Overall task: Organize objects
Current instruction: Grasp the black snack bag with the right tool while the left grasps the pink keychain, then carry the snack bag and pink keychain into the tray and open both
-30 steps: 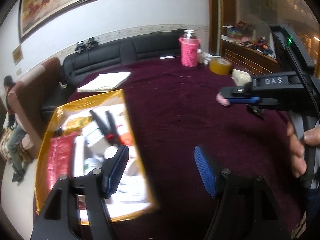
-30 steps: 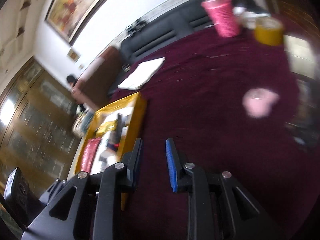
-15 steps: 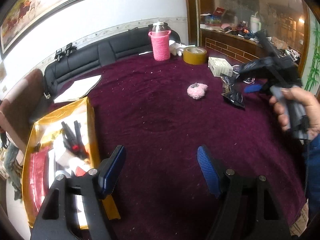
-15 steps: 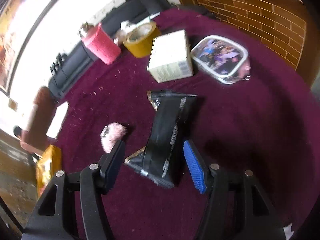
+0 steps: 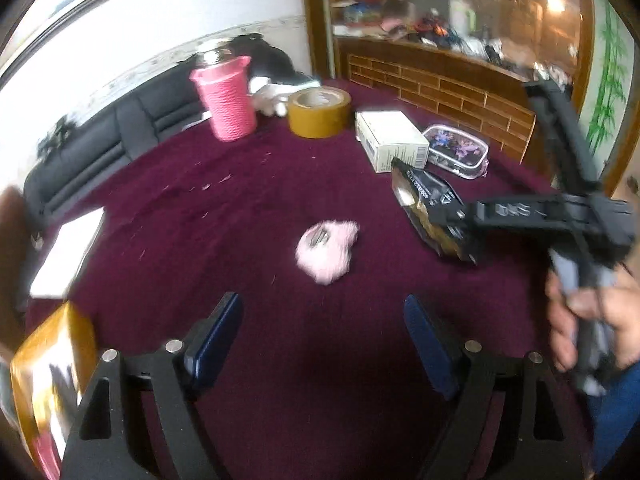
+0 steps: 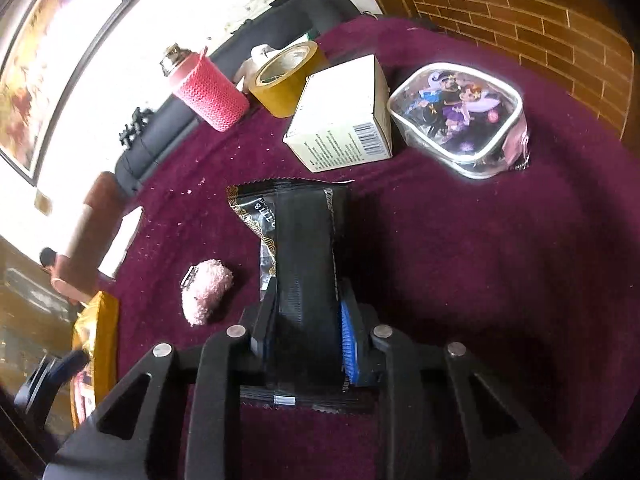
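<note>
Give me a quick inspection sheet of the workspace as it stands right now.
Surface: maroon velvety tablecloth, specked with crumbs.
Job's things: black foil packet; fluffy pink pouch; white carton; clear cartoon-print case; yellow storage box at the table edge.
Clutter: pink knitted flask, brown tape roll, white papers.
Grippers: right gripper closing on the packet, pads pressing; left gripper opening, nothing between.
Cables: nothing seen.
Surroundings: black sofa, brick-pattern counter.
</note>
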